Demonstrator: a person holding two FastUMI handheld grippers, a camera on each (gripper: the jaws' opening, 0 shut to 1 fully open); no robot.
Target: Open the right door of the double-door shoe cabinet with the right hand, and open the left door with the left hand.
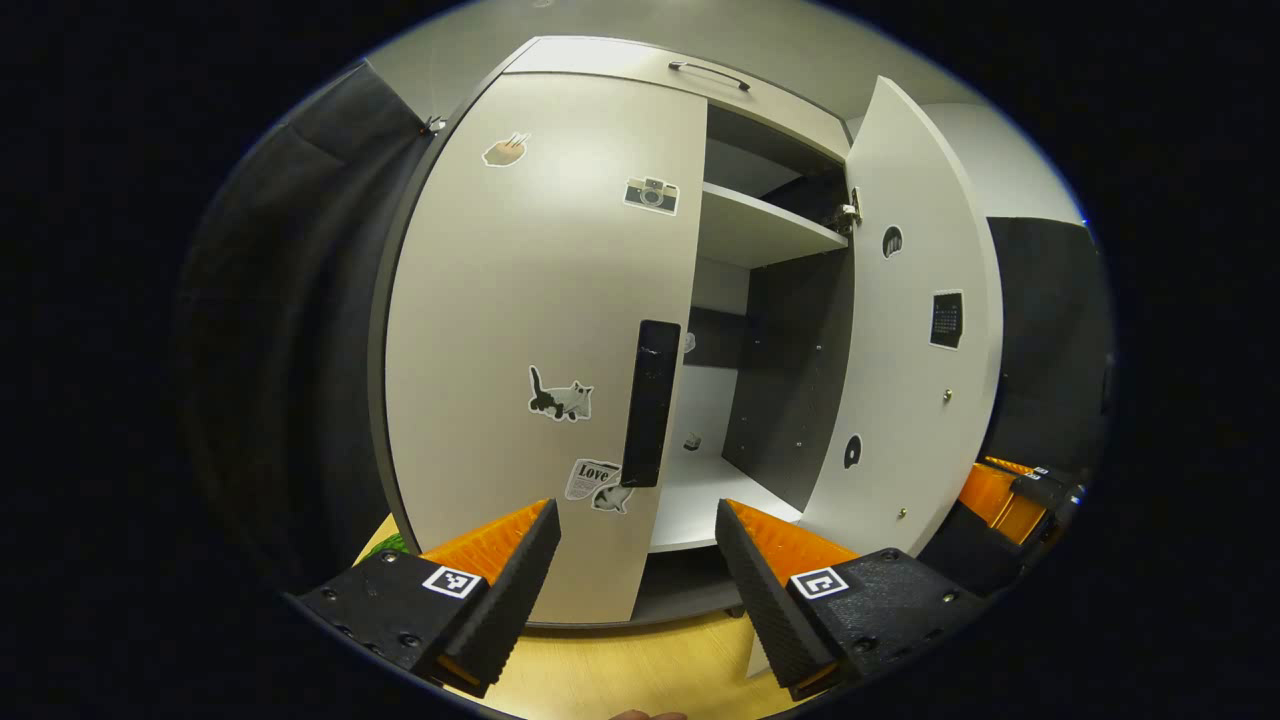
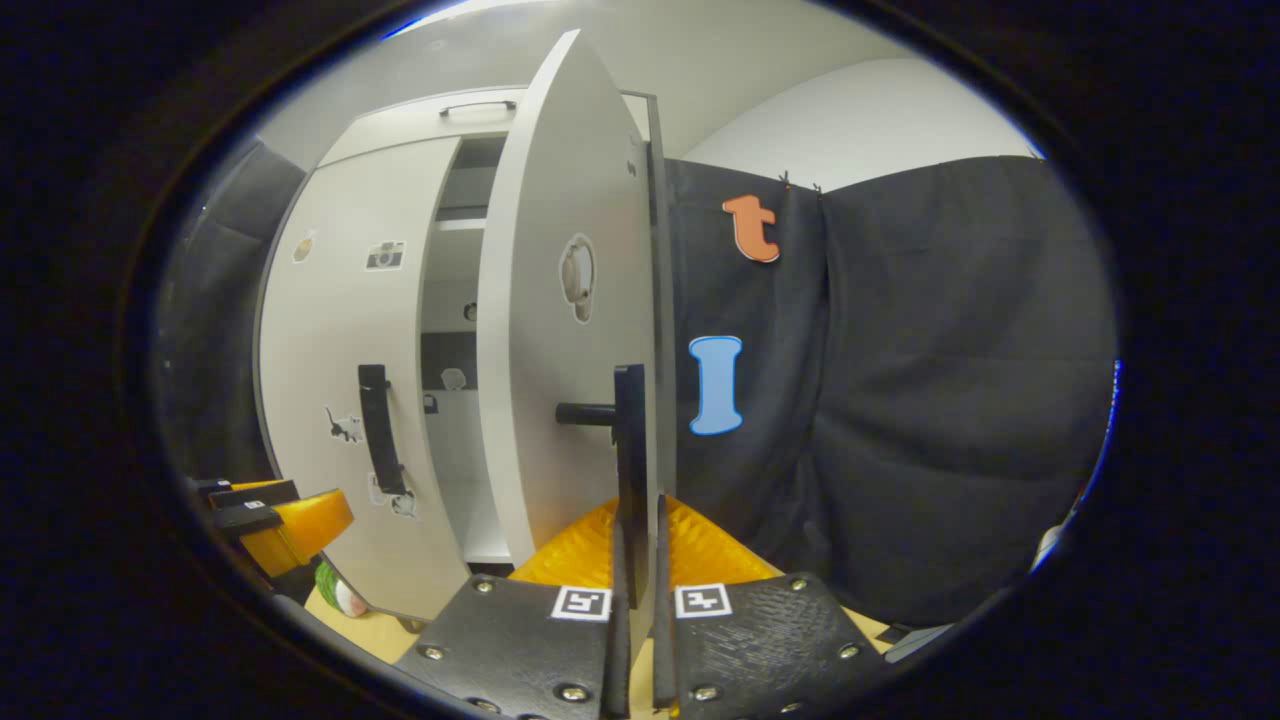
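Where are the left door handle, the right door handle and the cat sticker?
left handle [image 1: 651,402], left gripper view, middle of the black bar.
right handle [image 2: 630,440], right gripper view, edge-on black bar above the fingers.
cat sticker [image 1: 561,395], left gripper view, the cat's body.

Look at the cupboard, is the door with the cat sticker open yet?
No, in the left gripper view the left door with the cat sticker lies flat and closed, while the right door stands swung open.
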